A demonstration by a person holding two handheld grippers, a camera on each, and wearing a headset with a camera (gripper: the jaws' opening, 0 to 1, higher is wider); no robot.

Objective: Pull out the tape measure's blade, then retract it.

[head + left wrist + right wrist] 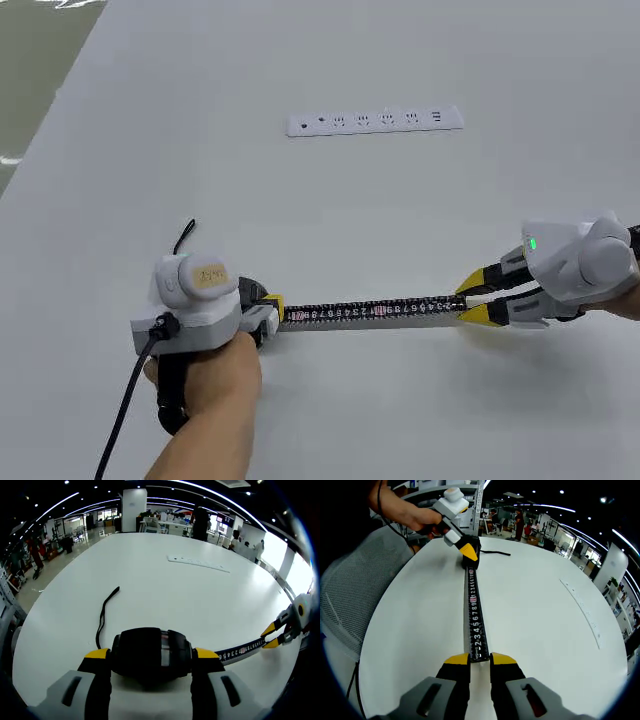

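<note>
White desk, blade pulled out.
Left gripper clamped the case, right gripper pinched the blade tip; easing it back seemed next.

Headset camera looks down on the white surface; both gripper cameras, low and close, face each other along the blade all three share.

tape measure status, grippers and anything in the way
Left hand-held gripper shut on tape measure case. Right hand-held gripper shut on blade at its tip, blade drawn out between them. Power strip far back, clear.
</note>
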